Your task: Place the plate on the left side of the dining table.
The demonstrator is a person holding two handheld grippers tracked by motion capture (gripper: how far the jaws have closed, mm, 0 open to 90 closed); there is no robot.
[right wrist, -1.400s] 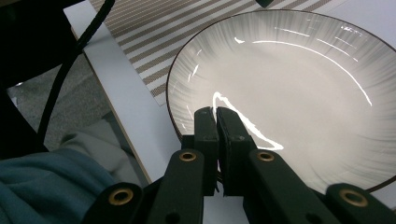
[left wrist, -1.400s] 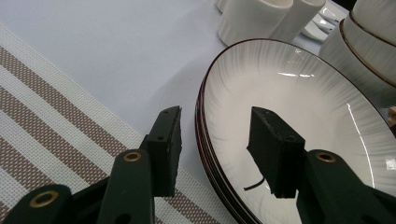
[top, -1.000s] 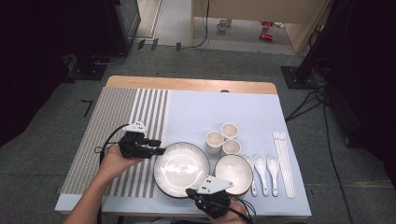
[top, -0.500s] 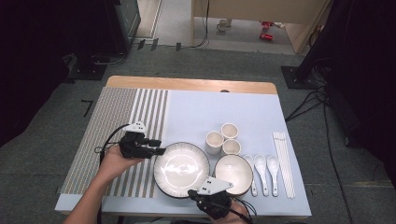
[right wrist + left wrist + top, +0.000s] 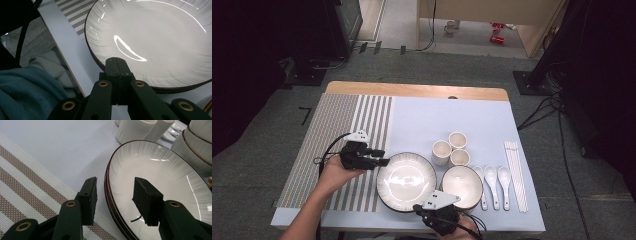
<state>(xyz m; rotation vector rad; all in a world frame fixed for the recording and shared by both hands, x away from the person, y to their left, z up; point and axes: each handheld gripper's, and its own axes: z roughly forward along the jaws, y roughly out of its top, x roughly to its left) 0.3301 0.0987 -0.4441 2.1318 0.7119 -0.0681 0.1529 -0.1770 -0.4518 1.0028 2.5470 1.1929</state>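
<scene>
High view: your left gripper [image 5: 379, 157] sits at the left rim of the stacked plates [image 5: 407, 181], near centre of the table [image 5: 447, 115]. Right gripper [image 5: 432, 212] at their near edge. Bowl [image 5: 462, 186], three cups [image 5: 450, 149], spoons [image 5: 493, 180] and chopsticks [image 5: 516, 172] crowd the right.

Left gripper view: jaws parted, straddling the rim, pads clear of it; placemat [image 5: 25, 175] lies left.

Right gripper view: jaws pressed together, empty, just short of the rim; your sleeve [image 5: 27, 92] below the table edge.

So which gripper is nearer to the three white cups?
The left gripper. It straddles the big plate's left rim, on the cups' side of the table. The right gripper, shut, sits at the plate's near edge, farther from them.
</scene>
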